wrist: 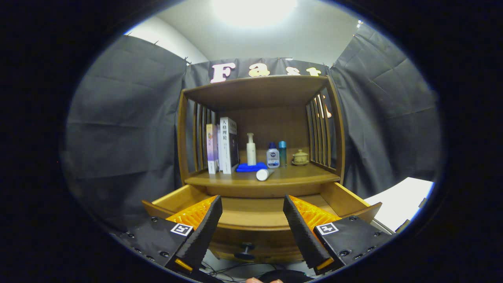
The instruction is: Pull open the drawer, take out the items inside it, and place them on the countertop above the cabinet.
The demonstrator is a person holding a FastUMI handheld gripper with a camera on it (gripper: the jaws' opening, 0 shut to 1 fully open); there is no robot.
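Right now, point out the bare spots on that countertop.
Bare wood along the countertop front, right of the lying white tube, before the small ceramic teapot. Crowded left: upright books, blue cloth. Open tongs hover over the pulled-out drawer.

Books (224, 145) upright at shelf's left; small lidded pot (300, 157) at right; knob (245, 250) on lower front.

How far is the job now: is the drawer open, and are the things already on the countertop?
Done: the drawer is pulled open, and the part of its bottom that shows is bare. A small white tube lies on the countertop, in front of the blue cloth. In hand: nothing; the gripper is open above the drawer front. Left: possibly nothing, though the drawer's front part is hidden.
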